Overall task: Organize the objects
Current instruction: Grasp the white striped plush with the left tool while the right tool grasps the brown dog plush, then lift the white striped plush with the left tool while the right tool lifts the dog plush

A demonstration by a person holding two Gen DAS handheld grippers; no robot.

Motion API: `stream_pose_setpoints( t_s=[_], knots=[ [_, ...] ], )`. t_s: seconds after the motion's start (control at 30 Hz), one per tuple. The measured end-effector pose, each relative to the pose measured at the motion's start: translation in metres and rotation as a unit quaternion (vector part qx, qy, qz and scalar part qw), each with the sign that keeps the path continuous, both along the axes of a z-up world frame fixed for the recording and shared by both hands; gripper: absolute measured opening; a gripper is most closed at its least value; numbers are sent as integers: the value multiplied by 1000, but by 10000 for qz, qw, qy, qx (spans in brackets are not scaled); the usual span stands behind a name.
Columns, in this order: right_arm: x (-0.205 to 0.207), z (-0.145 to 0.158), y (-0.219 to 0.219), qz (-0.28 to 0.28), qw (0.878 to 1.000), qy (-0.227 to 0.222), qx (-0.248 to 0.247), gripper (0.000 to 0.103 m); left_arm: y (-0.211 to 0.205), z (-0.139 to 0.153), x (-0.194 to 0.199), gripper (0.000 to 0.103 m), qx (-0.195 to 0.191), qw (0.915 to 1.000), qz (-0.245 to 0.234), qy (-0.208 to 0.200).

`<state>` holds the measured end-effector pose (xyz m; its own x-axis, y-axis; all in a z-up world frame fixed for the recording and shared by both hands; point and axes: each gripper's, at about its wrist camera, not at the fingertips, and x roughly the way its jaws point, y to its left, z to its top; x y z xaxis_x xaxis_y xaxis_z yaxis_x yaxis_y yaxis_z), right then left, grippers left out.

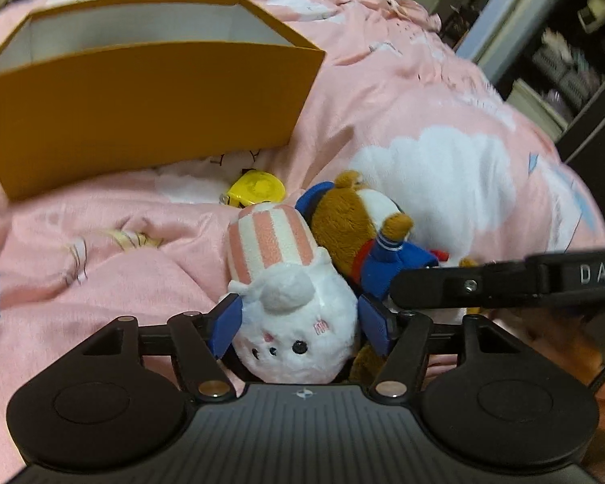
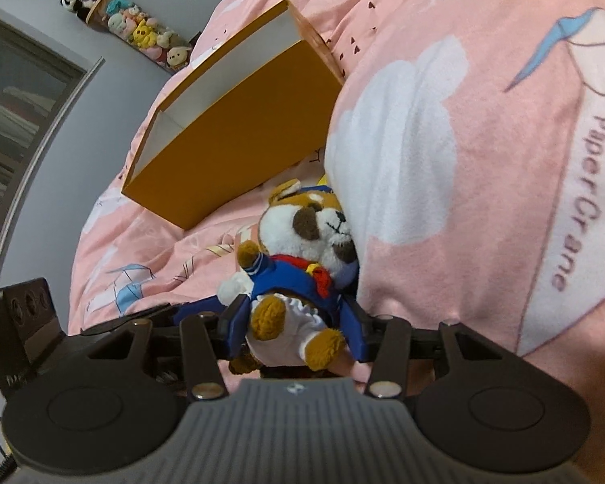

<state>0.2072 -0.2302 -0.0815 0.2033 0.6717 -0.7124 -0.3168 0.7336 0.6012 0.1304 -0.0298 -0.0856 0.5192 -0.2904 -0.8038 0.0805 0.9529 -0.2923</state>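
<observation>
A white plush (image 1: 290, 322) sits between the left hand-held gripper (image 1: 298, 328) pads, seemingly untouched, beside a brown plush (image 1: 351, 226) below the orange box (image 1: 141, 109).

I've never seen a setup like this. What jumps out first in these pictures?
Two plush toys lying side by side on a pink quilt: a white bunny with a pink-striped hat sits between the pads of the left claw, and a brown dog in a blue sailor suit sits in the right claw. Behind them stands an open mustard-yellow box.
</observation>
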Motion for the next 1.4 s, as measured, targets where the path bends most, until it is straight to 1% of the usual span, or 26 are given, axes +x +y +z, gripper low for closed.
stream_pose_setpoints(
  t_s=[0.17, 0.3, 0.37, 0.4, 0.47, 0.57, 0.63, 0.7, 0.8, 0.87, 0.9, 0.93, 1.0, 1.13, 1.3, 1.33, 1.4],
  knots=[
    [1, -2, 9, 88, 9998, -68, -167, 52, 0, -5, 2, 74, 56, 10000, -20, 41],
    [4, -4, 17, 68, 9995, -117, -300, 51, -4, -7, 1, 76, 199, 9998, -41, 15],
    [3, -6, 23, 95, 9989, -205, -398, 50, -7, -8, 1, 77, 309, 9995, -49, -2],
    [2, -6, 25, 102, 9986, -261, -448, 50, -6, -9, 0, 77, 300, 9995, -27, 0],
    [0, -4, 26, 111, 9982, -351, -464, 46, -2, -8, -2, 76, 219, 9998, 24, -3],
    [-6, 2, 22, 157, 9982, -438, -377, 44, 4, -7, -7, 72, 121, 9999, 97, -23],
    [-10, 7, 21, 197, 9979, -507, -344, 44, 8, -5, -11, 66, 42, 9999, 157, -24],
    [-12, 12, 17, 207, 9976, -594, -294, 44, 15, -2, -15, 63, -74, 9998, 208, -11],
    [-15, 23, 13, 182, 9968, -748, -203, 44, 29, 2, -22, 61, -271, 9990, 348, 97],
    [-15, 29, 13, 187, 9956, -884, -261, 44, 35, 4, -24, 61, -350, 9982, 463, 164],
    [-14, 29, 14, 196, 9952, -902, -322, 44, 35, 5, -24, 62, -346, 9981, 481, 176],
    [-13, 27, 16, 196, 9952, -883, -374, 44, 34, 5, -23, 65, -309, 9982, 481, 199],
    [-11, 21, 21, 208, 9958, -776, -436, 44, 28, 3, -19, 68, -233, 9985, 453, 218],
    [-8, 14, 20, 180, 9967, -671, -412, 44, 19, -4, -9, 74, -245, 9982, 453, 292],
    [-2, 9, 14, 92, 9983, -522, -262, 44, 6, -11, -2, 79, -90, 9992, 265, 271],
    [-2, 8, 14, 93, 9983, -515, -262, 44, 5, -13, -1, 82, -101, 9992, 244, 291],
    [-2, 7, 14, 103, 9983, -515, -270, 44, 5, -19, 1, 84, -175, 9989, 272, 338]
  ],
)
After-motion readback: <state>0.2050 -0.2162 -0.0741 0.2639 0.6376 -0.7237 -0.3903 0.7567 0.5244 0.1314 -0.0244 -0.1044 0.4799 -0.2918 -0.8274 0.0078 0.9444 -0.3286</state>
